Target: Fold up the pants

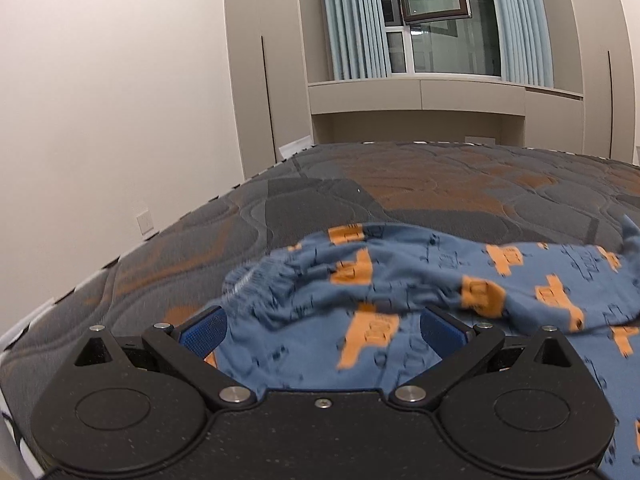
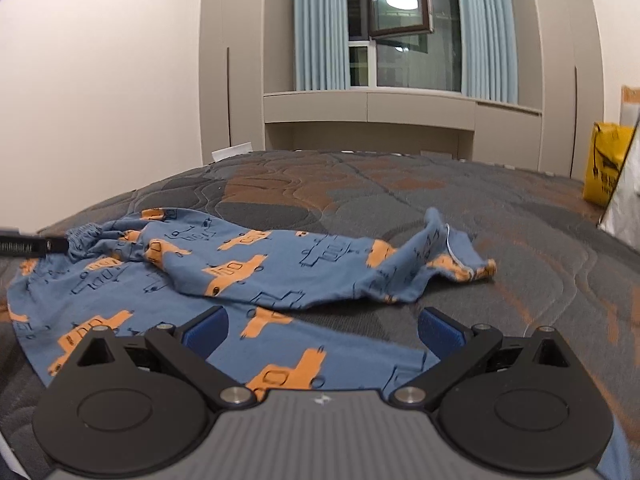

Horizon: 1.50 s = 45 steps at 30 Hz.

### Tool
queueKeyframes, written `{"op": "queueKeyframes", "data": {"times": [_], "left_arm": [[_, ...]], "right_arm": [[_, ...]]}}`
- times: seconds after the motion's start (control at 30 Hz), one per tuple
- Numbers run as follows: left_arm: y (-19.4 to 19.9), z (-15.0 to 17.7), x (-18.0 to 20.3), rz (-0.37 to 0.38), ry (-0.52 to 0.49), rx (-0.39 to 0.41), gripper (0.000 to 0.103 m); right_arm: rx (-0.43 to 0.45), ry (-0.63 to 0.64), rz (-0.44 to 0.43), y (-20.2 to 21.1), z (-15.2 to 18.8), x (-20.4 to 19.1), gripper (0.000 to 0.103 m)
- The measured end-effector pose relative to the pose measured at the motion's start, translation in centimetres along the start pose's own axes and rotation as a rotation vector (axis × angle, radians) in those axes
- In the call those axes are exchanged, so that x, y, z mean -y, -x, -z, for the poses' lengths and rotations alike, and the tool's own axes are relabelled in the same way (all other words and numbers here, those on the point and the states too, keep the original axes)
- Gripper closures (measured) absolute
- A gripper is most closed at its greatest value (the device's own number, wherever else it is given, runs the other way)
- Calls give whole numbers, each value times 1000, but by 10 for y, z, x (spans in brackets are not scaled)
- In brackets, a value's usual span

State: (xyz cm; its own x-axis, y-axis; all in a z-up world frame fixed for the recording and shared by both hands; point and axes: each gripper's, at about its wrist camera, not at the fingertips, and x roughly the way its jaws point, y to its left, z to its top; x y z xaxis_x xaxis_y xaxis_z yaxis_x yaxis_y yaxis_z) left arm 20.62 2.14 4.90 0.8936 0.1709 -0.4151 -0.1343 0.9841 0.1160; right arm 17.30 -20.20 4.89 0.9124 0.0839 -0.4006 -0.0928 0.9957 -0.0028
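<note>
Both claws gape wide, gripping nothing. Between the left claw [image 1: 322,330] fingers lie the blue pants [image 1: 400,288], waistband just ahead. The right claw [image 2: 322,330] hovers over a pant leg; beyond it the rumpled cuff, then bare mattress [image 2: 400,184].

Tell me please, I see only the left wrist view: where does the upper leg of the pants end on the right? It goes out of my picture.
Observer: It ends in a cuff, crumpled and partly raised off the mattress.
Operator: Does the right gripper hold anything?
Observer: No. The right gripper is open, jaws apart above the near leg of the blue truck-print pants.
Operator: Is anything else on that side?
Observer: A yellow bag shows at the far right, by the mattress edge; whether it rests on the mattress I cannot tell.
</note>
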Motion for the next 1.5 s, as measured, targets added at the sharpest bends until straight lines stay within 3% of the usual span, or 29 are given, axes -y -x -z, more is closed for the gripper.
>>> {"op": "queueKeyframes", "data": {"times": [0.23, 0.4, 0.47, 0.67, 0.83, 0.93, 1.07, 1.13, 1.2, 1.23, 1.33, 1.43, 1.5], "left_arm": [[-23, -11, -5, -36, -16, 10, 0], [-39, -21, -13, -55, -50, 31, 0], [-47, -27, -20, -86, -73, 50, 0], [-70, -39, -44, -183, -228, 96, 0], [-94, -61, -65, -85, -283, 143, 0], [-120, -73, -66, 16, -293, 153, 0], [-164, -83, -63, 241, -313, 64, 0], [-182, -85, -59, 303, -334, 5, 0], [-197, -85, -54, 315, -360, -49, 1], [-204, -84, -52, 324, -374, -85, 1], [-216, -82, -49, 344, -400, -137, 4], [-222, -89, -53, 343, -372, -152, 13], [-230, -94, -53, 323, -337, -199, 31]], "right_arm": [[27, 130, 10, -9, -4, -1, 0], [34, 139, 1, -19, -7, 5, 0], [36, 149, -42, -24, -11, 8, 0], [75, 309, -286, -30, -25, 4, 0], [31, 358, -376, -64, -56, 1, 0], [4, 376, -387, -97, -82, -1, 0], [-98, 328, -449, -160, -105, 5, 0], [-135, 339, -474, -189, -107, 9, 0], [-176, 375, -469, -213, -108, 11, 3], [-208, 387, -487, -224, -109, 14, 10], [-292, 334, -497, -257, -110, 22, 15], [-335, 325, -487, -280, -112, 26, 19], [-364, 270, -515, -292, -115, 31, 28]]}}
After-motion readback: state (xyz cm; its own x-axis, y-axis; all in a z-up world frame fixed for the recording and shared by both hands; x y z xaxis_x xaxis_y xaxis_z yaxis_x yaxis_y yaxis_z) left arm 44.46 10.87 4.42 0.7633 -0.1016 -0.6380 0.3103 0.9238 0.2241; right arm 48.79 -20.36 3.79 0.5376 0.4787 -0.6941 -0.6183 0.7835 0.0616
